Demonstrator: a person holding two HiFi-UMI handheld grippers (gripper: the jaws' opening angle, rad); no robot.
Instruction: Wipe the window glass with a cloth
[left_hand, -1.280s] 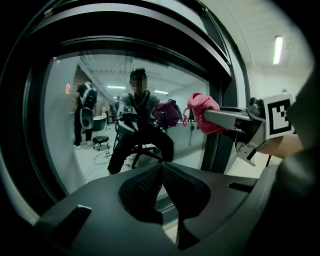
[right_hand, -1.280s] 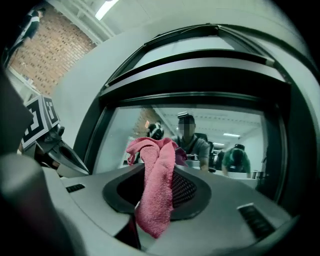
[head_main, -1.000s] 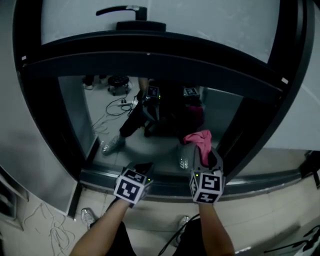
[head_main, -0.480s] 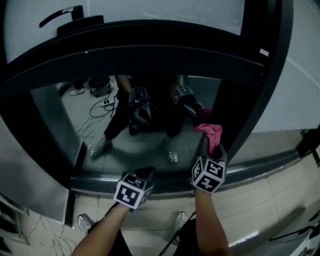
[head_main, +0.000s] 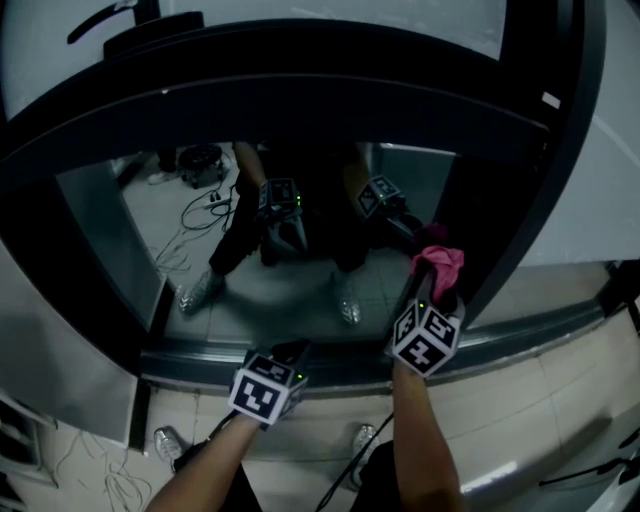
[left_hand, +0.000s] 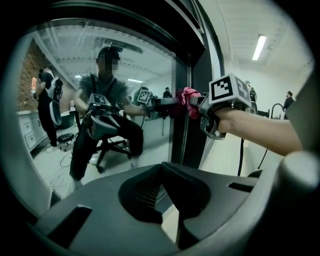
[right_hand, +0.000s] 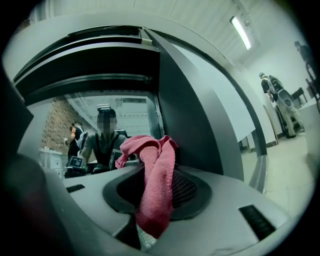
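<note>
The lower pane of window glass mirrors the person and both grippers. My right gripper is shut on a pink cloth and holds it against the pane's right edge, next to the black upright frame. In the right gripper view the cloth hangs folded out of the gripper, in front of the glass. My left gripper stays low by the sill, short of the glass. In its own view the left gripper is shut with nothing in it, and the cloth shows ahead to the right.
A black frame bar crosses above the pane and a metal sill runs below it. A black handle sits at the upper left. A cable and a shoe are on the tiled floor under my arms.
My right gripper has carried the cloth to the right and slightly up along the glass, reaching the right frame. The left gripper has hardly moved.
</note>
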